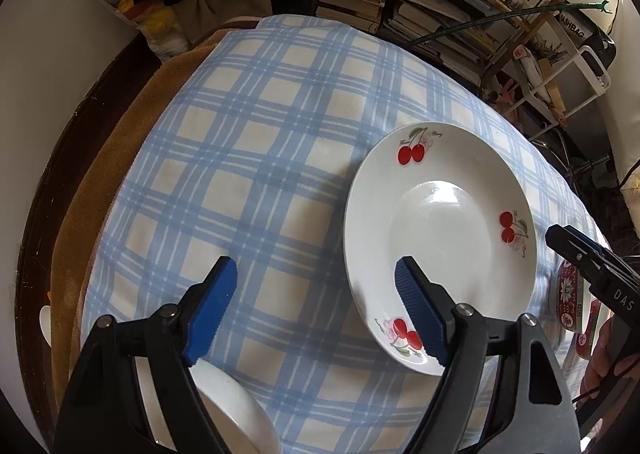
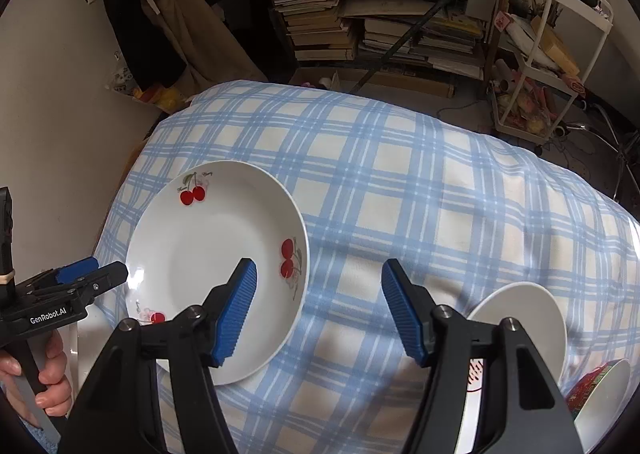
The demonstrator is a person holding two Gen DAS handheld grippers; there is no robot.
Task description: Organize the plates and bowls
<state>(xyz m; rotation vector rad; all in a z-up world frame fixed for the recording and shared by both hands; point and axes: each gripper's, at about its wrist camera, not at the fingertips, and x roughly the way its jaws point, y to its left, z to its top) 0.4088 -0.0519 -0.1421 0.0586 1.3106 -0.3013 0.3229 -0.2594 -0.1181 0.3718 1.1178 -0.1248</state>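
A white plate with red cherries (image 1: 440, 230) lies flat on the blue checked tablecloth (image 1: 248, 158); it also shows in the right wrist view (image 2: 216, 254). My left gripper (image 1: 316, 310) is open and empty, its right finger over the plate's near rim. A plain white dish (image 1: 232, 406) lies under its left finger. My right gripper (image 2: 320, 306) is open and empty above the cloth, right of the cherry plate. A plain white bowl (image 2: 520, 318) and a red-patterned bowl (image 2: 600, 386) sit by its right finger. The red-patterned bowl also shows in the left wrist view (image 1: 568, 294).
Shelves of books (image 2: 380, 26) and a white wire cart (image 2: 552, 66) stand beyond the table's far edge. A wall (image 2: 60, 102) is at the left. A brown blanket (image 1: 100, 182) edges the cloth's left side.
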